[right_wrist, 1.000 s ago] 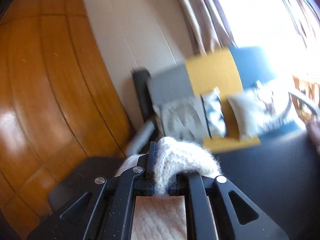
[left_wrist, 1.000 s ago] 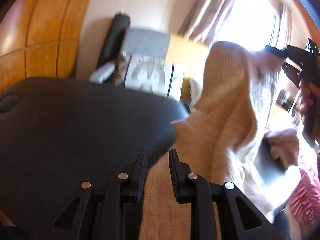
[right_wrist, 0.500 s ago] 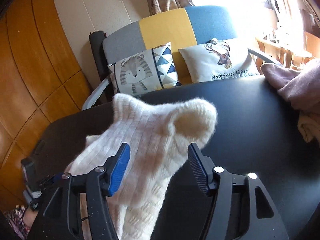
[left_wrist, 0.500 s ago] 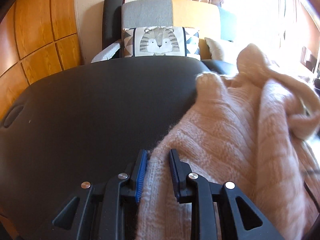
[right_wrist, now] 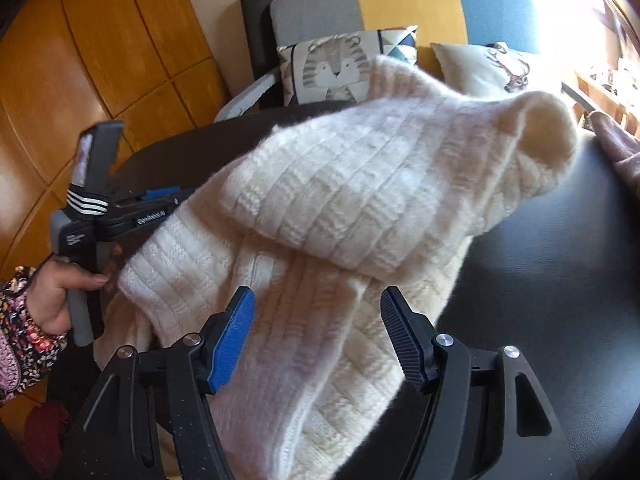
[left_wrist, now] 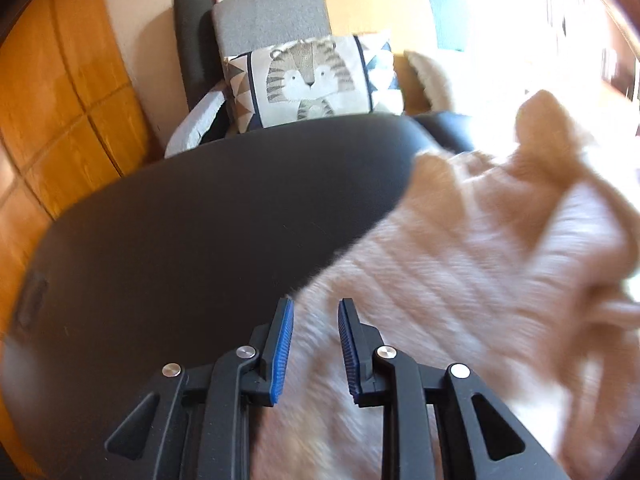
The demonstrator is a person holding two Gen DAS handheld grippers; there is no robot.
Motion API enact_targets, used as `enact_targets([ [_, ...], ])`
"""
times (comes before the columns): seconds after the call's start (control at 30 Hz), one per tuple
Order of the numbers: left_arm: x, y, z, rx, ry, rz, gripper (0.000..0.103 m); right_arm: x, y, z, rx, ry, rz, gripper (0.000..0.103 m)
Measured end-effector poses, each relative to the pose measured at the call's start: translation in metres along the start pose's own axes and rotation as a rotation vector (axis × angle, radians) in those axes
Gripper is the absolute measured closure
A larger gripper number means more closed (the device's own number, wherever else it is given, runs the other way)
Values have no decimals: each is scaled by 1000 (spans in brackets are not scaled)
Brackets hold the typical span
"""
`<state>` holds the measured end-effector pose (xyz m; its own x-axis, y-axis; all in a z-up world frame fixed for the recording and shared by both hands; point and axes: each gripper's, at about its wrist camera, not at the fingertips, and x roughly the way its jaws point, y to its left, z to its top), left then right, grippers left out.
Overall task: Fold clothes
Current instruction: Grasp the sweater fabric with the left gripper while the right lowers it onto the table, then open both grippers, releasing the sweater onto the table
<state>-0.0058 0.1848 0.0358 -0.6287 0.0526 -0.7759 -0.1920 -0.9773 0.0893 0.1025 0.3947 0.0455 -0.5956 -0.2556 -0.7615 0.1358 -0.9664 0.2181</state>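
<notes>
1. The sweater (right_wrist: 360, 208) is thick cream knit, fuzzy, with ribbed and basket-weave texture.
2. The tabletop (left_wrist: 180, 240) is black, smooth and matt, with a soft sheen.
3. The right gripper (right_wrist: 318, 336) is matt black plastic with ridged pads, one of them blue (right_wrist: 234, 340), and shiny round metal pins; the left gripper (left_wrist: 314, 344) is made the same.
4. The wall panels (right_wrist: 100, 60) are glossy orange-brown wood.
5. The tiger cushion (left_wrist: 308, 80) is smooth printed cloth; the chair back (left_wrist: 272, 16) is grey woven fabric.

Tiger cushion (left_wrist: 308, 80) on a grey-yellow-blue sofa (right_wrist: 404, 0), wooden wall panels (right_wrist: 100, 40) alongside.
</notes>
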Motion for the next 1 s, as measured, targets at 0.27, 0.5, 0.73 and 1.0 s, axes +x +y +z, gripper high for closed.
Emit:
enact_targets([
  [0.27,-19,-26,-40,-64,35,-89,80,14,15,-5,-57,19,-63,86],
  [0.5,7,-18,-27,11,-28,-48,77,-32,-48,12,205,-98,52,89],
  [0.73,45,5,-22,115,-33,-22,73,-76,-114,37,282,-258,-95,89],
  [1.0,74,15,3,178,-27,31,72,-66,-211,33,562,-238,-336,72],
])
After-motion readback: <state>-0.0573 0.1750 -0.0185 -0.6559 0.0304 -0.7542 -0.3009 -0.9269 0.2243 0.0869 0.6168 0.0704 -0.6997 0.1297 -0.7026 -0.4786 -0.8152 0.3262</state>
